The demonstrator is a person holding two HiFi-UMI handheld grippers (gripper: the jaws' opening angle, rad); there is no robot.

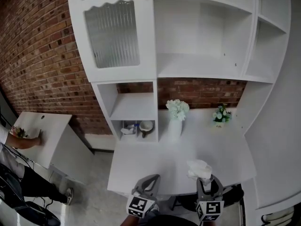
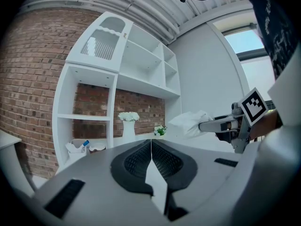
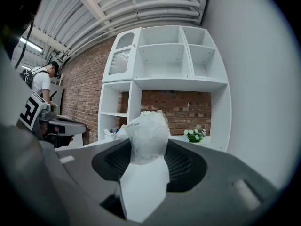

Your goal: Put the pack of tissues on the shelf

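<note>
**Tissues Held, Shelf Ahead**

The big white shelf [image 1: 202,65] stands behind the white table [image 1: 155,159]. The right gripper [image 1: 209,182] pinches the pack of tissues [image 1: 199,168] by its soft wrapper, over the table's near edge. The left gripper [image 1: 146,181] is closed and empty. The pinch is small, so the pack could slip out or bump the flower vase [image 1: 176,121]. Tiny print on the wrapper is too small to read.

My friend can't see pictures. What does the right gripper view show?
The right gripper clamps a crinkly white pack of tissues between its jaws, close to the camera. Behind it stands a tall white shelf unit against a brick wall.
</note>
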